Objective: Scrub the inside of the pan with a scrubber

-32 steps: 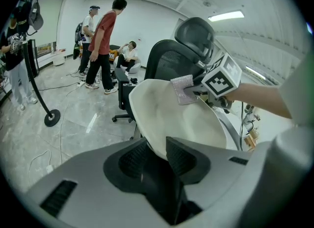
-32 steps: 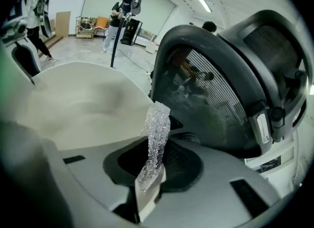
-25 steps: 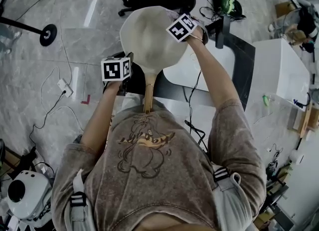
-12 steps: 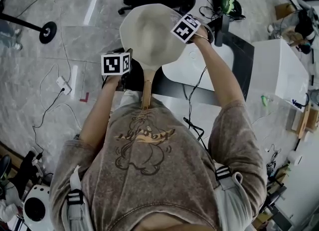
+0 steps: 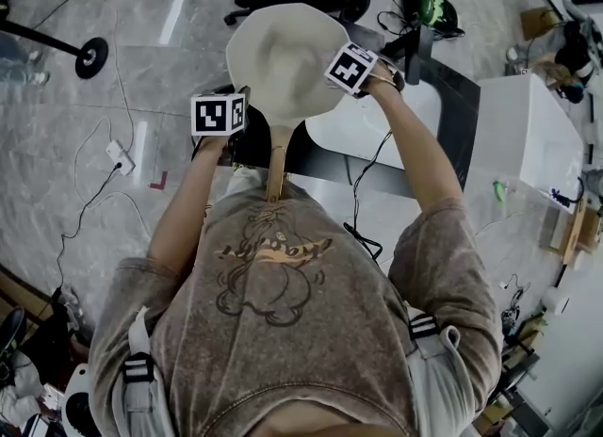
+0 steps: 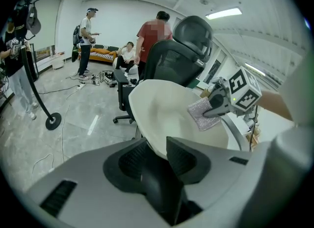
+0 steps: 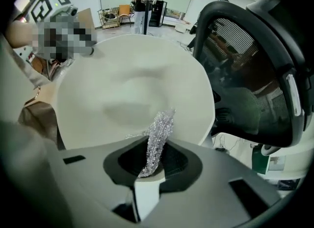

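My left gripper is clamped on the pan right where the bowl meets the handle. Its jaws are closed on that neck, with no gap visible. The pan is up in the air in front of my chest, tilted, with its inside facing me. It hangs over the floor and the near edge of the table. The wood handle points back at my shirt. The pan is cream-coloured.

My right gripper is closed on the scrubber, a silvery mesh pad. It is pinched flat between the jaws, and its free end sticks out past the tips. This gripper comes in from the right and points steeply down into the pan. In the left gripper view the scrubber lies on the inner wall on the pan's right side, below the rim. It looks like contact, but I can't tell how firm.

In the head view the right cube overlaps the pan's right edge. The left cube sits just left of the handle.

A black chair stands right behind the pan. A few people are far back in the room. A white cable lies on the floor.
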`<state>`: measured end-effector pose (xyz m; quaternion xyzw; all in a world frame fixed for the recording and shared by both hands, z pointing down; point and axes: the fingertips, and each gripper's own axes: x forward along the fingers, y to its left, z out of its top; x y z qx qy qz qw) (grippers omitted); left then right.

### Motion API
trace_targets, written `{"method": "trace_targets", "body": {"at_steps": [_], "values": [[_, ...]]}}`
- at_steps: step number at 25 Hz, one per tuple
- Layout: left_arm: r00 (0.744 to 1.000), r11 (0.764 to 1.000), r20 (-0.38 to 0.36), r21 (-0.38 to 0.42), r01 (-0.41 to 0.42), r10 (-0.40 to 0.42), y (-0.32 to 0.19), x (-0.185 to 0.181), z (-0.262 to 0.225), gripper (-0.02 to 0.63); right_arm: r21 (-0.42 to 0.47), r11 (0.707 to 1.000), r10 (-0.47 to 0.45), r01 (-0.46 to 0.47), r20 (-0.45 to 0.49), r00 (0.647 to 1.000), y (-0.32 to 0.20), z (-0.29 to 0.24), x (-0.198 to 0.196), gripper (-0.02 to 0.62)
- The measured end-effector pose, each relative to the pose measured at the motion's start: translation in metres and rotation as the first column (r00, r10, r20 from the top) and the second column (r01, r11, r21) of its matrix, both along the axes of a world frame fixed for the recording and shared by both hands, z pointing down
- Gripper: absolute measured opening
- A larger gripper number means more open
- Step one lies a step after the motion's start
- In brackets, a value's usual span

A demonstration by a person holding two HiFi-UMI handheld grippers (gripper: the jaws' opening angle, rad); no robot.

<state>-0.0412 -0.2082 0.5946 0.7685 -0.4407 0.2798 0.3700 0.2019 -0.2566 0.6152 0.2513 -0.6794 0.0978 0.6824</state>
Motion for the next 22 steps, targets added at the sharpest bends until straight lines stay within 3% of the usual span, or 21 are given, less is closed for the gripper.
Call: {"method": "trace_targets", "body": {"at_steps": [8,11,18,22], "values": [[1.0,1.0,0.003,0.001,-0.01,0.01,0.001,0.001,0.001,0.14,-0.049,0.992,-0.116,0.117,0.038,0.993,0.034,0.016,-0.037,0.075],[1.0,1.0,0.004,0.002,-0.01,0.01,0.0,0.001,0.001,0.14,-0.069,0.989,-0.128,0.129,0.01,0.992,0.041,0.019,-0.041,0.074],[1.0,1.0,0.007,0.001,-0.01,0.01,0.001,0.0,0.0,0.141,-0.081,0.977,-0.188,0.196,0.088,0.978,0.056,0.028,-0.079,0.071],[1.0,1.0,0.007,0.002,-0.006,0.006,0.002,0.0,0.001,0.141,-0.08,0.976,-0.194,0.201,0.085,0.977,0.062,0.029,-0.087,0.069]]}}
